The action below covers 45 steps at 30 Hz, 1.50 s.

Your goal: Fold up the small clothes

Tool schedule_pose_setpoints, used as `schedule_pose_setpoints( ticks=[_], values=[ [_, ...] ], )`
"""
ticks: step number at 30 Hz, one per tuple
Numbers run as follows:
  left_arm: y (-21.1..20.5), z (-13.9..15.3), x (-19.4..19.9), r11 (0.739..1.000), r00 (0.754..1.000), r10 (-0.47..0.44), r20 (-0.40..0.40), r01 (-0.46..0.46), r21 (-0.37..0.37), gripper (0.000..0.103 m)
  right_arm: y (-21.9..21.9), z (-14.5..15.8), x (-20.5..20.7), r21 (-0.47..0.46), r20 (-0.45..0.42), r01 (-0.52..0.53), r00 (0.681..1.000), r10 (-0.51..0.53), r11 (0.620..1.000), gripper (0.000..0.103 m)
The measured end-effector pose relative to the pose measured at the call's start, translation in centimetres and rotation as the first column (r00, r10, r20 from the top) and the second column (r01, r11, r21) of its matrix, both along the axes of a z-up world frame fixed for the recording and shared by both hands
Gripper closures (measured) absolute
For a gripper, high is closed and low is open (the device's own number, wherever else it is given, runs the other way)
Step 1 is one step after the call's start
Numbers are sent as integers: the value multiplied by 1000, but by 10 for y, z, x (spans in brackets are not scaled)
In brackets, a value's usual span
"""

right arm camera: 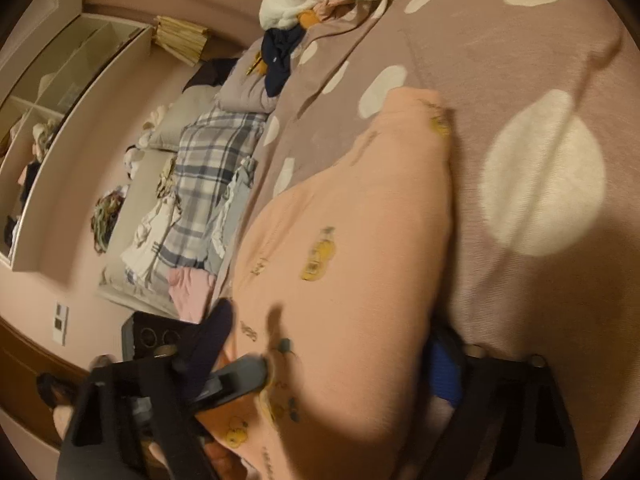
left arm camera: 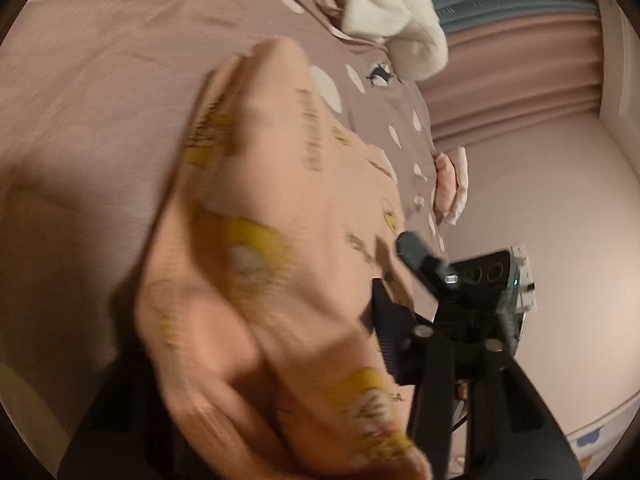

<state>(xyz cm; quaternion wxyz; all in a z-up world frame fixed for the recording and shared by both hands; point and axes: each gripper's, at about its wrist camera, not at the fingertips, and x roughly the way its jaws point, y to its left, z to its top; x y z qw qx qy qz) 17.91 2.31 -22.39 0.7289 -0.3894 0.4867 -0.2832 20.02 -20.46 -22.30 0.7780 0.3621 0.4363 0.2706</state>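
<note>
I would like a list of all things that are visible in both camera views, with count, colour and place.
garment: one, peach with yellow prints, over the bedspread, between both grippers
bedspread: one, mauve with white spots, under the garment
fluffy cloth: one, white, far end of the bed
dark clothes: one bundle, navy, beside the fluffy cloth
plaid cloth: one, blue and white, on the clothes pile by the wall
shelf: one, white, on the wall
left gripper: black, garment between its fingers
right gripper: black, garment between its fingers

Bed [right arm camera: 500, 40] under mauve cover with white spots. Pink wall [right arm camera: 100, 168]; white shelf [right arm camera: 80, 92] with clutter. Pink curtain [left arm camera: 520, 80]. Plaid blanket [right arm camera: 208, 184] beside bed. Warm dim light.
</note>
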Motion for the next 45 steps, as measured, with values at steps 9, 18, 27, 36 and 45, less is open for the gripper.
schedule_pose_setpoints(
  ticks=[9,18,27,36,45],
  values=[
    [-11,5,-5,994,998,15,61,-21,107,68,1,-2,-6,-112,28,65,998,-62,992,75],
    [-37,34,-25,933,977,45,206,-115,342,69,11,15,-14,-227,105,112,990,-90,967,79],
    [-70,89,-51,938,929,23,369,-148,314,69,-18,79,-38,-190,259,162,960,-110,968,79],
    [-136,121,-65,935,913,-31,407,-117,334,69,-72,112,-61,-197,317,234,934,-164,952,79],
    [-199,124,-53,880,927,-41,373,-143,453,25,-130,123,-52,-242,266,294,937,-228,925,58]
  ],
)
